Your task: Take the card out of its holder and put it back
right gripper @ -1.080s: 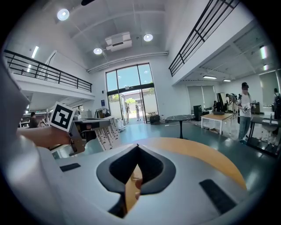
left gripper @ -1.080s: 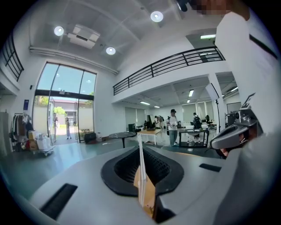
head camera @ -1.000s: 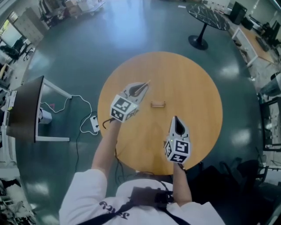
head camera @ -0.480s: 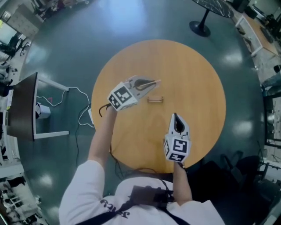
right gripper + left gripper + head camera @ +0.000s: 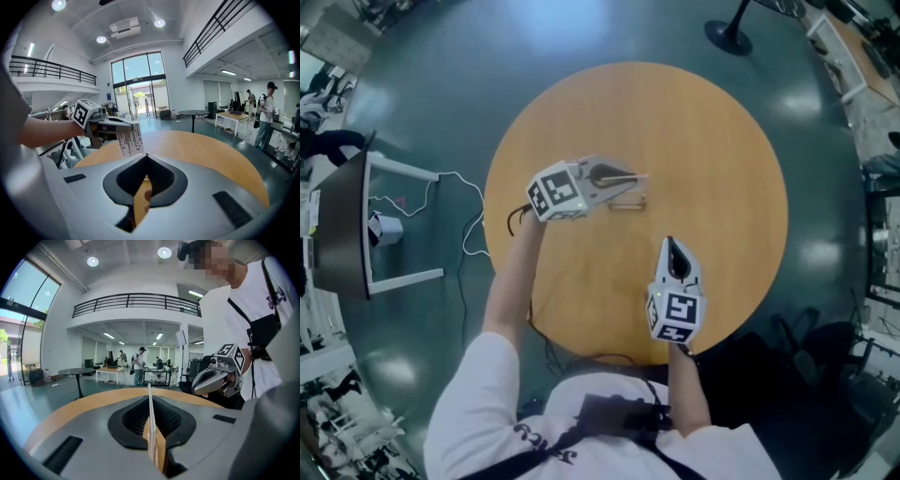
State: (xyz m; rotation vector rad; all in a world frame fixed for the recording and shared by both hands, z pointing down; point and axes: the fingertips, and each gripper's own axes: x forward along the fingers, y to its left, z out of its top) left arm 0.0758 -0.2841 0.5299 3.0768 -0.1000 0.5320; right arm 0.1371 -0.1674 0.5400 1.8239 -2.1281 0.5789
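My left gripper [image 5: 630, 178] clamps the thin white black-printed card [image 5: 129, 139] by its upper edge, hanging just above the small wooden holder [image 5: 628, 204] mid-table, presumably for reinsertion, while my right gripper [image 5: 671, 246] hovers nearer, clenched empty.

The left tongs [image 5: 639, 178] partly hide the holder [image 5: 628, 204]; print on the card [image 5: 129, 138] is unreadable.

Smooth wood with a soft sheen on the bench [image 5: 703, 141], glossy teal floor [image 5: 441, 103] around it. Matt grey plastic shell on the left tool [image 5: 643, 177], and the card [image 5: 129, 139] looks like thin white paper.
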